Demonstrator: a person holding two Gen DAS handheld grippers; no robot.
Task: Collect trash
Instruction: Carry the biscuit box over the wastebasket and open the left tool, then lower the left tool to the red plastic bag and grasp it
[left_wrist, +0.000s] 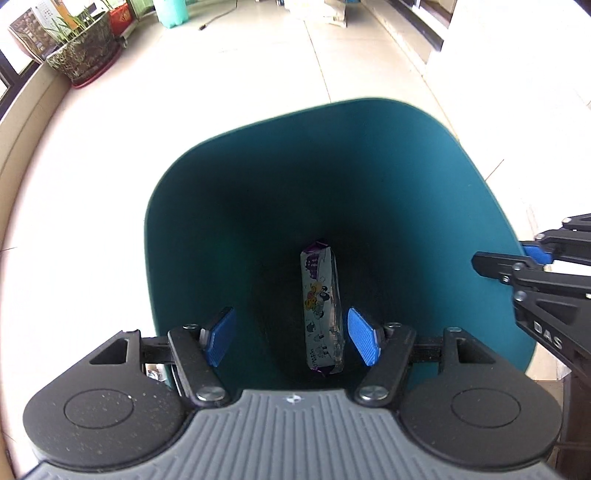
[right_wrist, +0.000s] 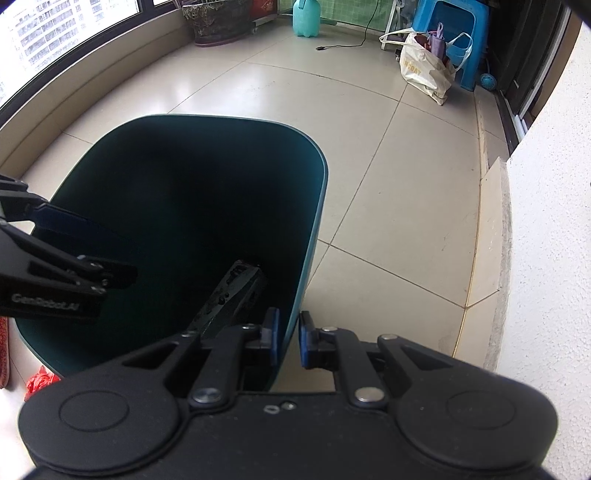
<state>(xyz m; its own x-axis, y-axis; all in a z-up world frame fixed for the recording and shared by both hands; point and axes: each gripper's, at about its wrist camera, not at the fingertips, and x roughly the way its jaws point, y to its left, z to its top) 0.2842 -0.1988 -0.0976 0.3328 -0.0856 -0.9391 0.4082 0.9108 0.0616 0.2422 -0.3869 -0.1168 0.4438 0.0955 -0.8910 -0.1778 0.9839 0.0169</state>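
A dark teal trash bin (left_wrist: 406, 184) stands on the tiled floor. Deep inside it lies a white snack wrapper (left_wrist: 321, 306) with cartoon print and purple ends. My left gripper (left_wrist: 291, 334) hangs over the bin's mouth pointing down, its blue pads (left_wrist: 221, 332) wide apart and open, with nothing touching them. The wrapper sits far below, between the pads only in line of sight. My right gripper (right_wrist: 290, 339) is shut on the bin's rim (right_wrist: 291, 321), one pad inside the wall and one outside. In the right wrist view the wrapper (right_wrist: 236, 295) looks dark, and the left gripper (right_wrist: 107, 251) reaches in from the left.
A potted plant (left_wrist: 85, 55) and a teal bottle (right_wrist: 306, 18) stand by the window wall. A plastic bag (right_wrist: 424, 66) leans on a blue stool (right_wrist: 454, 29) at the back right. A red crumpled scrap (right_wrist: 38, 382) lies left of the bin. A white wall (right_wrist: 546, 258) runs along the right.
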